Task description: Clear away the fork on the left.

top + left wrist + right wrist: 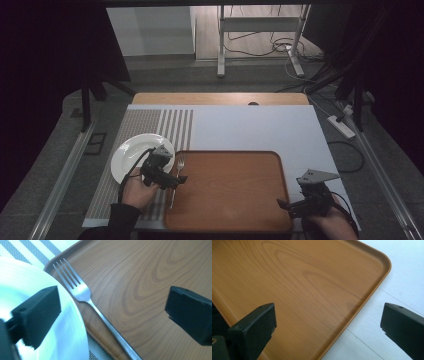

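One fork [85,293], one plate [131,152], one tray [235,220]

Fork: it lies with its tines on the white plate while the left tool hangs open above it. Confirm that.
Wrong about the tines. The left gripper view shows the fork with its tines on the wooden tray, beside the white plate. The left tool does hang open above it.

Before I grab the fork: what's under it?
The fork's tines and neck lie on the tray; its handle crosses the tray's rim out over the striped mat. The left gripper hides part of the handle in the high view.
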`<state>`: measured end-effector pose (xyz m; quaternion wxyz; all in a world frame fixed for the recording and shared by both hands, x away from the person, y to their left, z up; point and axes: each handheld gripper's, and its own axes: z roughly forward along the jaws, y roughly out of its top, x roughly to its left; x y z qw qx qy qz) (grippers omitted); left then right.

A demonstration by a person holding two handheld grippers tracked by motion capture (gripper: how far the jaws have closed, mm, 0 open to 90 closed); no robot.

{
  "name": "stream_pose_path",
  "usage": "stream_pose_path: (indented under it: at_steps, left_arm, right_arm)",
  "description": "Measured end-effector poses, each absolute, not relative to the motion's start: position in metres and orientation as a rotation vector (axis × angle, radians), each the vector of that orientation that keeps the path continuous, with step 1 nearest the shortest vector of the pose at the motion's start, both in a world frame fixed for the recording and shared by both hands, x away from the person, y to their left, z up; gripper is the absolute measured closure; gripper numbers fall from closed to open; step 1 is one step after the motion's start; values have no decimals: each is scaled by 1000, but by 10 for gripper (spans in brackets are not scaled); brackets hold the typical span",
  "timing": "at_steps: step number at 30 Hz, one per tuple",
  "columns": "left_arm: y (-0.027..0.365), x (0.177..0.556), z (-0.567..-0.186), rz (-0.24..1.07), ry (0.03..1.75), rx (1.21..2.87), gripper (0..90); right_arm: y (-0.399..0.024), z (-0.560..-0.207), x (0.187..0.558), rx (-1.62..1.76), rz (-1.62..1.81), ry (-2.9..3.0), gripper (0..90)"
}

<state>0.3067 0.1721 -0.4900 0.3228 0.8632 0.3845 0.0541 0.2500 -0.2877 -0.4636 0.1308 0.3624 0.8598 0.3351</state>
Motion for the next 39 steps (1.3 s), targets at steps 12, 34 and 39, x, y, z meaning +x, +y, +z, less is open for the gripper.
stream_pose_path:
  at_steps: [12, 34, 39]
  left_arm:
    - [187, 300, -488, 154, 1022, 2239, 0]
    - [242, 266, -481, 203, 1124, 2135, 0]
    - [252, 257, -482, 195, 1153, 2109, 0]
  right_arm:
    - [-288, -464, 250, 1059, 975, 2496, 10]
    - [-288, -463, 250, 1065, 975, 2494, 10]
    - [-288, -463, 250, 1065, 976, 2493, 10]
